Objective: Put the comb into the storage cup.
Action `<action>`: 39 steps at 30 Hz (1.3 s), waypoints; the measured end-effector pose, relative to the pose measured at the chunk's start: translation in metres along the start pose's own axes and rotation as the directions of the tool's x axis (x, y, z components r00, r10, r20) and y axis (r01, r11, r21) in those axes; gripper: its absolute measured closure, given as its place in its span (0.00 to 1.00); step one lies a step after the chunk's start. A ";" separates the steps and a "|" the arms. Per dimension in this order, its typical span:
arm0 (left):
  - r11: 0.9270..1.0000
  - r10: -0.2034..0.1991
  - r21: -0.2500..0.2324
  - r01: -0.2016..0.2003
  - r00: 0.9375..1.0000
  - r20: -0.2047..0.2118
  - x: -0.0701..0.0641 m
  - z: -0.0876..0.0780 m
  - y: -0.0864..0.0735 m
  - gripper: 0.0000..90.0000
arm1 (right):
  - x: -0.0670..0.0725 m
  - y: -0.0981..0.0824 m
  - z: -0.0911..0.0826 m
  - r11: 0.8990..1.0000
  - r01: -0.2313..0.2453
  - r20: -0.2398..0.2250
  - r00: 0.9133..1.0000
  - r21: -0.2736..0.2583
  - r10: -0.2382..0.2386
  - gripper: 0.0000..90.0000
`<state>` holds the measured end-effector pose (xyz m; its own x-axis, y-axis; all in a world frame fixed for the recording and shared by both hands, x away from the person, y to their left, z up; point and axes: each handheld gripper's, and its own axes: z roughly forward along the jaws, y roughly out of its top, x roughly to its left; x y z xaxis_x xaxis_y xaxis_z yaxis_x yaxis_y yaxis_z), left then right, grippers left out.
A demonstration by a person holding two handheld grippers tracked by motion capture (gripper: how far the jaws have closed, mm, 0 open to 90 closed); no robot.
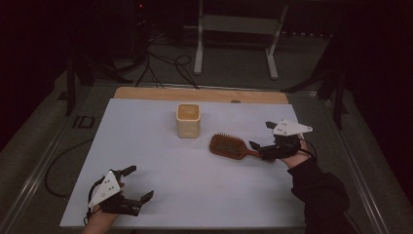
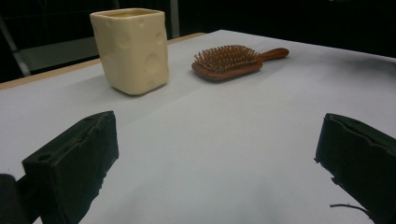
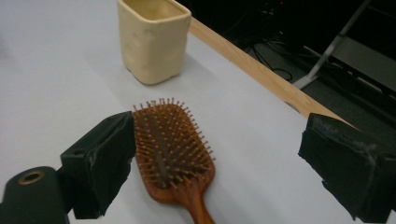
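A wooden hairbrush (image 1: 229,146) lies bristles up on the white tabletop (image 1: 146,141), right of centre, with its handle pointing right. My right gripper (image 1: 261,135) is open at the handle end. In the right gripper view the brush (image 3: 173,149) lies between the jaws, its head close to the left jaw, and the gripper (image 3: 219,128) touches nothing. A cream square cup (image 1: 188,120) stands upright behind the brush, also seen as the cup (image 3: 152,39). My left gripper (image 1: 138,183) is open near the front left edge, far from the cup (image 2: 133,49) and brush (image 2: 229,60).
A wooden strip (image 1: 199,93) borders the table's far edge. Beyond it on the floor stand a metal frame (image 1: 238,24) and loose cables (image 1: 165,63). A dark sleeve (image 1: 319,190) reaches in from the bottom right.
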<state>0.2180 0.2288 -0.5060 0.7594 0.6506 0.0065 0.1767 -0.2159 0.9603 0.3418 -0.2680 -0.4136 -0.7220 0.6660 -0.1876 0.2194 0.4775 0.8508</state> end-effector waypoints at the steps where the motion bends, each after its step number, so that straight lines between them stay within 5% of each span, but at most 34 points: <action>1: 1.000 -0.001 -0.001 0.001 1.000 0.001 0.000 0.000 0.000 0.00 | -0.001 -0.001 0.002 1.000 -0.009 -0.002 1.000 0.004 0.009 0.14; 28: 1.000 -0.008 0.000 0.008 1.000 0.002 0.001 0.000 -0.001 0.00 | -0.026 -0.050 0.046 0.983 -0.114 0.025 0.993 0.146 0.111 0.22; 36: 1.000 -0.009 -0.001 0.009 1.000 0.001 0.001 0.000 -0.001 0.00 | -0.026 -0.057 0.052 0.979 -0.098 0.056 0.994 0.180 0.090 0.39; 39: 1.000 -0.006 0.002 0.006 1.000 0.003 0.000 0.000 -0.001 0.00 | -0.026 -0.059 0.055 0.975 -0.093 0.071 0.994 0.201 0.080 0.56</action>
<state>0.2183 0.2291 -0.5065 0.7600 0.6499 0.0001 0.1824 -0.2134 0.9598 0.3835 -0.2827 -0.4861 -0.6539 0.7409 -0.1532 0.4125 0.5190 0.7487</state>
